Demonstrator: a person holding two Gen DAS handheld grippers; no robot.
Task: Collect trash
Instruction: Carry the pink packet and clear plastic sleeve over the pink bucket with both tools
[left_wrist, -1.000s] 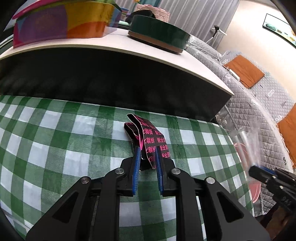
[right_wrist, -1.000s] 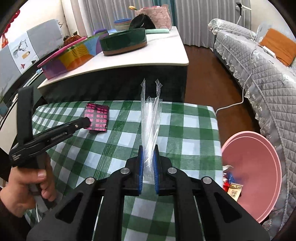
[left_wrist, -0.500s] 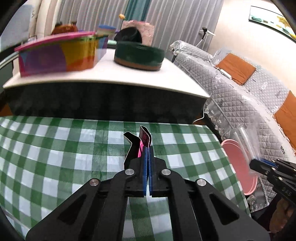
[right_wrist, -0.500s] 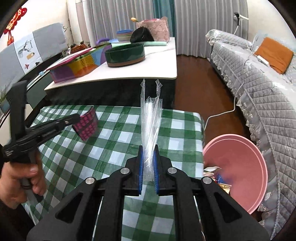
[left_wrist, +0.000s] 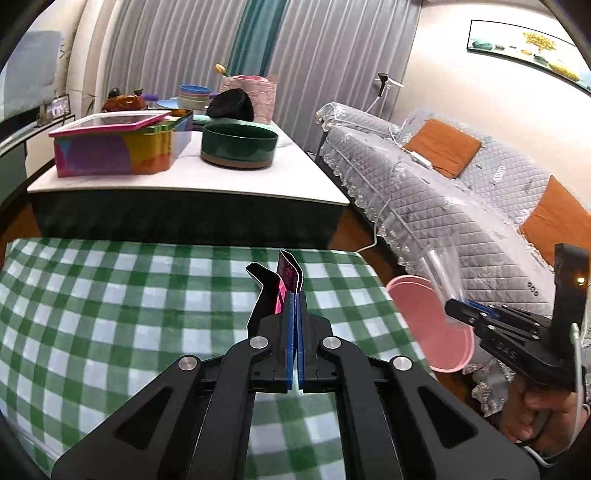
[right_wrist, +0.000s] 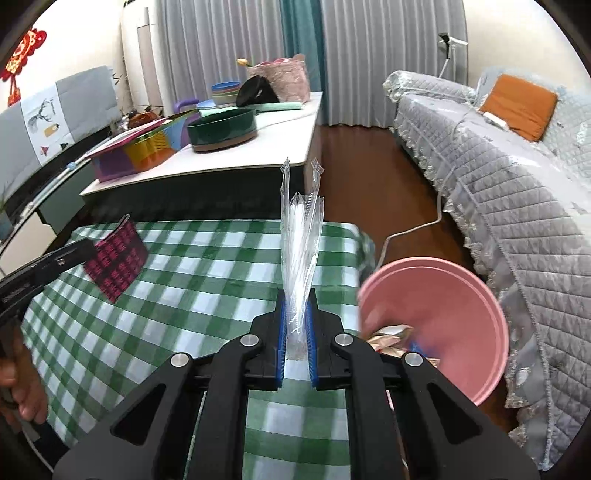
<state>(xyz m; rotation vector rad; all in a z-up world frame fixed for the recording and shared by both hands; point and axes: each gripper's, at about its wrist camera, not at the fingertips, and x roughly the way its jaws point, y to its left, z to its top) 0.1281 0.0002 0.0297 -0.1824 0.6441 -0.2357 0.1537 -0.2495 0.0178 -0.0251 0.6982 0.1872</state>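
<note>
Your left gripper (left_wrist: 294, 314) is clamped on the pink-and-black wrapper (left_wrist: 286, 280), your right gripper (right_wrist: 295, 325) on the clear plastic sleeve (right_wrist: 300, 236), both above the checked tabletop (right_wrist: 207, 273). The pink bin (right_wrist: 454, 295) off its right edge holds some trash; both drops remain.

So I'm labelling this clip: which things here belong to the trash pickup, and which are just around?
Job:
- pink-and-black printed wrapper, in left gripper
- clear plastic wrapper, in right gripper
- round pink plastic bin

Around:
- dark green round tin
- multicoloured box
</note>
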